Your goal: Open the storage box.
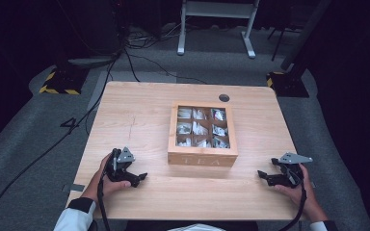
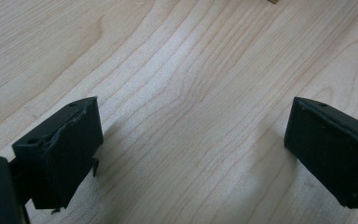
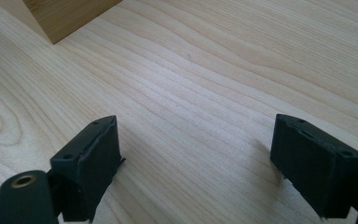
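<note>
Square light-wood tea box with a glass lid (image 1: 202, 133), nine compartments of packets inside, at centre of the pale wooden table (image 1: 139, 120). Lower left of the high view: left gripper (image 1: 139, 177), jaws spread, empty, low over bare wood. Lower right: right gripper (image 1: 262, 174), likewise open, nothing held, well apart from the box.

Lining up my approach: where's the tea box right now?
In the high view the wooden tea box sits mid-table, slightly right of centre, lid closed, between the left tongs and right tongs, touching neither.
</note>
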### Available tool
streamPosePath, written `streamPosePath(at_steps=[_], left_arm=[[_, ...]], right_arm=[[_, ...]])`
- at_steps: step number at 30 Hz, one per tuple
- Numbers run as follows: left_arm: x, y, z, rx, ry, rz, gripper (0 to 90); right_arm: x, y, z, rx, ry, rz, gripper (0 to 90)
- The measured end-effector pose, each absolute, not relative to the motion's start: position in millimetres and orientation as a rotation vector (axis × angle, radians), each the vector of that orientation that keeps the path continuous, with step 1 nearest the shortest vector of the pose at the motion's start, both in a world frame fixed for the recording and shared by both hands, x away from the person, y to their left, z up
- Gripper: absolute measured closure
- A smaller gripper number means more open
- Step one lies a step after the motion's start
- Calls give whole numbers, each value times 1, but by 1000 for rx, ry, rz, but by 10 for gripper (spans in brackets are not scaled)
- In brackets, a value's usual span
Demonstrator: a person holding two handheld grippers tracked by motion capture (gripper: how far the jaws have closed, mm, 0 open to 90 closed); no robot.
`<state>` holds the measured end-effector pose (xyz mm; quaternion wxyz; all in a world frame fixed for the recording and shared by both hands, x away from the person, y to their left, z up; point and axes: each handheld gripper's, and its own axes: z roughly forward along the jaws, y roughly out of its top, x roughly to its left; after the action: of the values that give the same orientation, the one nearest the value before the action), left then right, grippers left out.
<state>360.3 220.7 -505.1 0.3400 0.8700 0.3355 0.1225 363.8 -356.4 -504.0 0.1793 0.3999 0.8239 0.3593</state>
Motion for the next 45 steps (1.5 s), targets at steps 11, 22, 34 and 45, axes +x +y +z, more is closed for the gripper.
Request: streamPosePath(at_steps=[11,22,34,45], left_arm=[[361,219,-505,2263,877,317,47],[361,219,-505,2263,879,315,48],[361,220,-505,2263,879,318,48],[361,220,-505,2262,879,318,48]], right_arm=[[365,-356,-504,1138,2325,1012,151],[365,-347,-496,1080,2342,1044,239],[365,-313,-463,917,2364,1126,283],[371,-283,-451,838,2391,1168,313]])
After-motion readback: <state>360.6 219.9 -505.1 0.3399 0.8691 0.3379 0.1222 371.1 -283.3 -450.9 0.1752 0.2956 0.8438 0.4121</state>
